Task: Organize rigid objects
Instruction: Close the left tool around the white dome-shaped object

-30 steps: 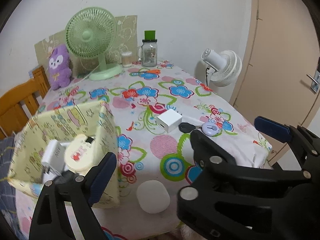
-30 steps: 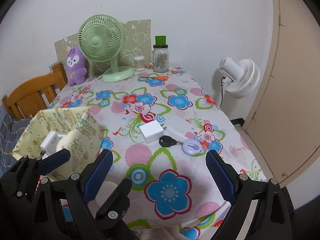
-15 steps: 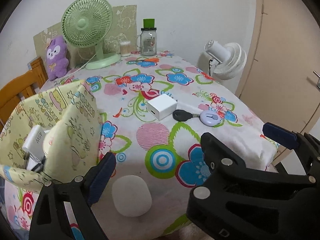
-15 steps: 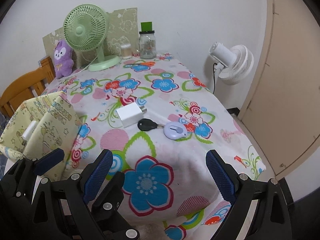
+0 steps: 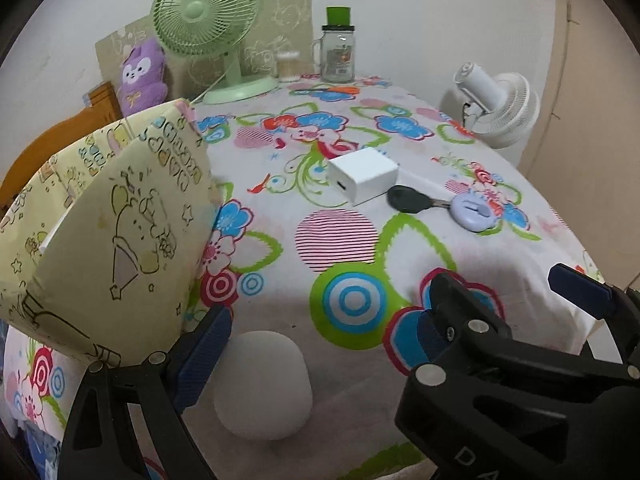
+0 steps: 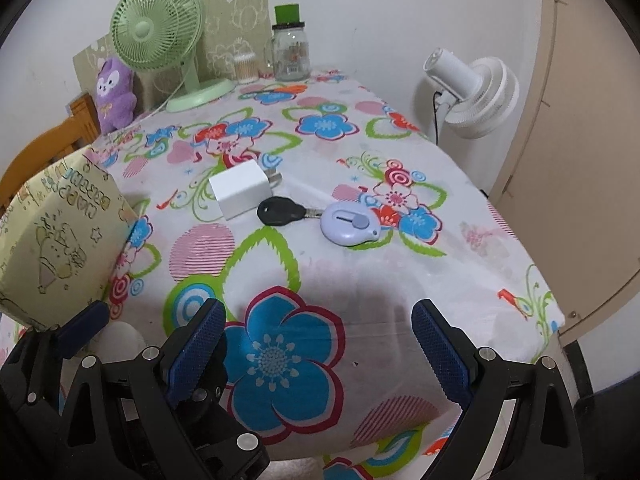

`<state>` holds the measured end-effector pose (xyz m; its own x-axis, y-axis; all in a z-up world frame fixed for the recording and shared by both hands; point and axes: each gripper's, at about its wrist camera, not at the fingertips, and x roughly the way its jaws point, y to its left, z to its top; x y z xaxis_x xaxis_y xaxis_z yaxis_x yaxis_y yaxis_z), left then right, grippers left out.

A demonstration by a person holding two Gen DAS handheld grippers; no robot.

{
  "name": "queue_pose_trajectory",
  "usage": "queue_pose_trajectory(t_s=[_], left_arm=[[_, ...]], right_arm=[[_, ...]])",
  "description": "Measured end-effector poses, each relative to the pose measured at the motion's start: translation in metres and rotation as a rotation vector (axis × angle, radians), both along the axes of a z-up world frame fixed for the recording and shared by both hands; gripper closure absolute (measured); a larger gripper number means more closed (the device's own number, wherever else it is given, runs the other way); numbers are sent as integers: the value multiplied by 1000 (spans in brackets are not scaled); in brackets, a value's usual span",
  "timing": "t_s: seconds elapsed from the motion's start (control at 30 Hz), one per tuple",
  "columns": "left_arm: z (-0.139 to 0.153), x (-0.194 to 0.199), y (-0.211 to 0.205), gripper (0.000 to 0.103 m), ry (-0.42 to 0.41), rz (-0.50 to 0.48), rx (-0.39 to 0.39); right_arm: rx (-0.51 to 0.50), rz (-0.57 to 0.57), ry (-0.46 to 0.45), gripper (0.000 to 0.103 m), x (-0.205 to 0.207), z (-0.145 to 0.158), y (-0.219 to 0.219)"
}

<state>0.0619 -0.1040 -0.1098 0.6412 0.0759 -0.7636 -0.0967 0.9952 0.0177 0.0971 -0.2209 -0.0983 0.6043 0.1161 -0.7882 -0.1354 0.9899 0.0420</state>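
Observation:
A white rounded case [image 5: 262,384] lies near the front edge of the flowered table. My left gripper [image 5: 316,344] is open just above and around it. A yellow patterned box [image 5: 108,216] stands to the left, also in the right wrist view [image 6: 56,236]. A white charger [image 5: 362,174] [image 6: 240,190], a black key [image 5: 408,199] [image 6: 280,210] and a lilac oval cutter [image 5: 472,212] [image 6: 350,224] lie mid-table. My right gripper [image 6: 320,344] is open and empty over the front edge, right of the left gripper.
A green desk fan [image 5: 204,12], a purple plush [image 5: 142,76], a glass jar with green lid [image 5: 338,52] and a swab pot [image 5: 288,66] stand at the back. A white floor fan [image 6: 476,92] and a door are on the right, a wooden chair [image 6: 44,148] on the left.
Both grippers have come down and closer to the table's front edge. The white case now sits between my left fingers, and the box's inside has dropped out of sight.

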Motion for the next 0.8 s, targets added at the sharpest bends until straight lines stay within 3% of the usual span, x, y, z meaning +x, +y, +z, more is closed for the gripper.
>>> queue_pose_trajectory(t_s=[0.43,0.6,0.7,0.8], left_arm=[[-11,-13,11,8,22,60,-30],[-13,-24,11,10,-5,57,-36],[-11,-28,6,23,-19,26,-25],[-8,-28,1,44,-28,-12,-22]], right_arm=[[-24,32,14,7,-3,-8,12],[-24,35,8,7,-12,-11,15],[-18,37,6,7,-15,-11,14],[3,22,14,7,-15,-12,10]])
